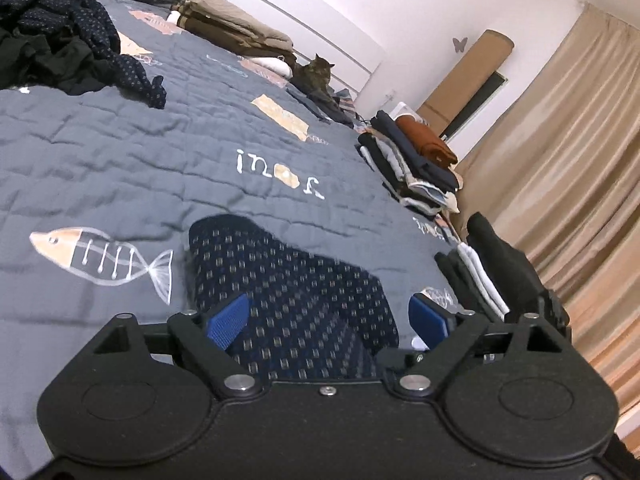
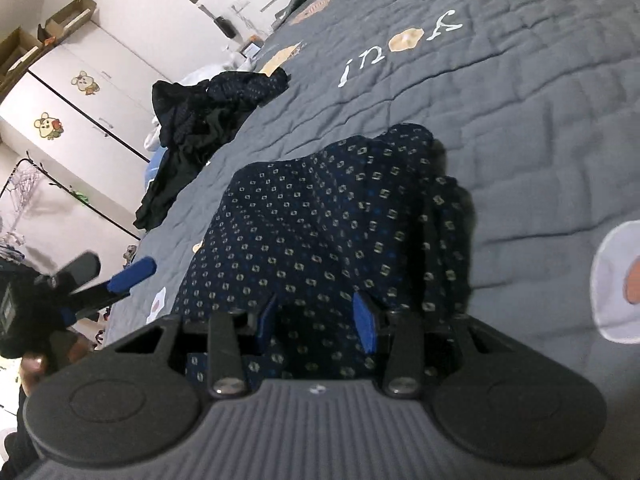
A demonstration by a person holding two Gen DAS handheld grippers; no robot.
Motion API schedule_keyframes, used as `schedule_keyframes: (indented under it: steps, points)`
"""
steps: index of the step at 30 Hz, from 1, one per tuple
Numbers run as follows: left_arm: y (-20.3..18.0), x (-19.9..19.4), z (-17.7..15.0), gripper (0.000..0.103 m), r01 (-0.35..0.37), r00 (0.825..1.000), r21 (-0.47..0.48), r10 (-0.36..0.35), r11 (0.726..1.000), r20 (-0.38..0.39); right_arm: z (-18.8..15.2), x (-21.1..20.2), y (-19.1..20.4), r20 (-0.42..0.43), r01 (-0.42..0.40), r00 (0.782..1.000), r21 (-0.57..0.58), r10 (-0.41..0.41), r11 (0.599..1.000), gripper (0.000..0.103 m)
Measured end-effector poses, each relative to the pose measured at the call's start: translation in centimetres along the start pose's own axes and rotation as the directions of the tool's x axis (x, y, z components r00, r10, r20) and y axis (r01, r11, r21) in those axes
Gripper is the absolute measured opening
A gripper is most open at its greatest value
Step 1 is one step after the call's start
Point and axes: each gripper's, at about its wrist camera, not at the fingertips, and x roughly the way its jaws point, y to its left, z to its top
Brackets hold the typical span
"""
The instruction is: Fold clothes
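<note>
— While my right tool (image 2: 316, 316) pinches the patterned garment's (image 2: 320, 220) near hem on the bed (image 2: 540, 140), my left tool (image 1: 328, 316) hangs spread, holding nothing.
— How will it handle?
— Light, limp, likely slippery; I'd grip corners. Its long axis runs away from me toward the lettering.

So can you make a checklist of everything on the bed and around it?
Surface: grey quilt with fish pictures.
Job's things: dotted navy garment; folded stack; unfolded heap.
Clutter: cat at the far end.
Grippers: left gripper fingers wide apart, above the garment; right gripper shut on the garment.
Cables: nothing seen.
Surroundings: curtain, wardrobe.
</note>
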Motion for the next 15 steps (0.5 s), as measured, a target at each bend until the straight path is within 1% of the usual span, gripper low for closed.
schedule_keyframes:
  steps: [2,4,6,9,11,13,15]
  points:
    - [-0.3,-0.6,-0.6,0.086,-0.001,1.0,-0.001,0.001,1.0,-0.001,-0.1,-1.0,-0.2,0.016,0.008,1.0,0.017,-0.008,1.0,0.041]
    - [-0.7,-1.3,-1.3,0.087,0.0,1.0,0.005,0.0,1.0,0.003,-0.4,-2.4,-0.2,0.042,-0.008,0.999,0.048,0.006,0.999,0.042]
    - [-1.2,-2.1,-2.0,0.087,0.009,1.0,0.006,-0.009,1.0,0.007,-0.8,-4.0,0.6,0.077,-0.047,0.996,0.048,0.043,0.998,0.042]
    - [-2.0,-2.9,-2.8,0.09,0.017,1.0,0.016,-0.017,1.0,0.014,-2.1,-5.4,2.1,0.104,-0.135,0.986,0.044,0.13,0.99,0.044]
    - [-2.2,-3.2,-3.4,0.092,0.022,1.0,0.011,-0.022,1.0,0.011,-3.2,-5.6,3.1,0.099,-0.166,0.982,0.032,0.162,0.986,0.045]
    - [-2.1,-3.2,-4.0,0.092,0.024,1.0,0.004,-0.024,1.0,-0.007,-4.1,-5.0,3.2,0.074,-0.154,0.986,0.035,0.151,0.988,0.047]
    - [-2.0,-3.0,-4.6,0.092,0.023,0.999,0.001,-0.023,1.0,-0.026,-5.2,-4.4,2.0,0.053,-0.135,0.99,0.074,0.131,0.988,0.047]
